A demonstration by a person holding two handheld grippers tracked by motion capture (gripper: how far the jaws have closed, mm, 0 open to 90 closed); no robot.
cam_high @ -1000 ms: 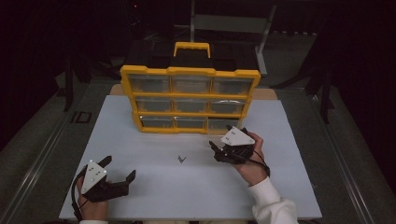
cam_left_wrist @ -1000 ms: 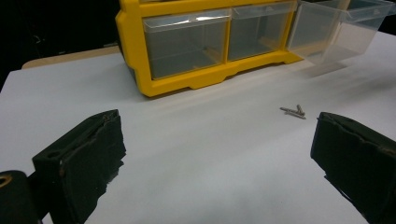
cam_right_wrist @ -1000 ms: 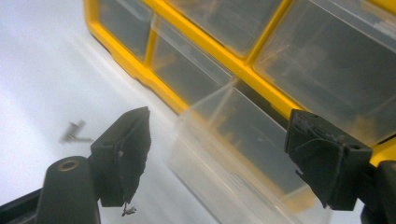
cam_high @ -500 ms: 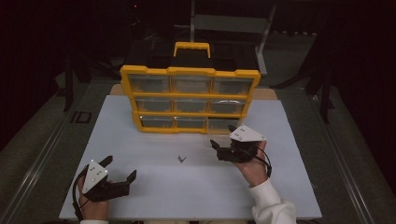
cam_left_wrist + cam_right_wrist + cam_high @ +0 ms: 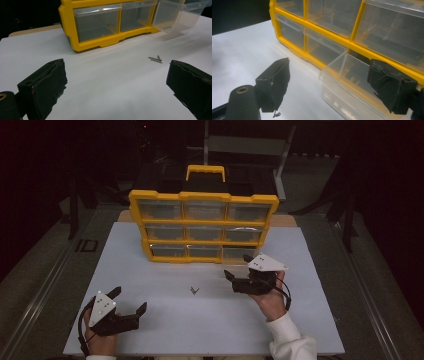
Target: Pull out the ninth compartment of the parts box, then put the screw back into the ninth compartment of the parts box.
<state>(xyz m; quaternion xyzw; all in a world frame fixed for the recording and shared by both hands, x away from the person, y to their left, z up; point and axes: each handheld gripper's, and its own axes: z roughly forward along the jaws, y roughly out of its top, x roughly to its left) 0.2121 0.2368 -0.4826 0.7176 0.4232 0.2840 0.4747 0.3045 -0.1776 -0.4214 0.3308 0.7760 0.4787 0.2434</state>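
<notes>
With the bottom-right drawer (image 5: 352, 82) of the organizer (image 5: 202, 227) pulled out and the right gripper (image 5: 239, 270) wide open just beside it, the next move is likely picking the 2 screws (image 5: 194, 291) mid-table, while the left gripper (image 5: 131, 301) waits, open wide.

Cabinet (image 5: 203, 198) frame: glossy yellow plastic, smooth. Drawers (image 5: 347, 82): clear plastic, shiny, slightly hazy. Table (image 5: 165, 320) top: matt white, smooth, paper-like sheet; a bare wood edge shows behind it. Screws (image 5: 155, 59): dull grey metal. Gripper pads (image 5: 47, 82): matt black, rough foam-like with ragged edges. Right gripper (image 5: 239, 268) top plate: matt pale grey. Sleeve (image 5: 292, 340): white cloth.
</notes>
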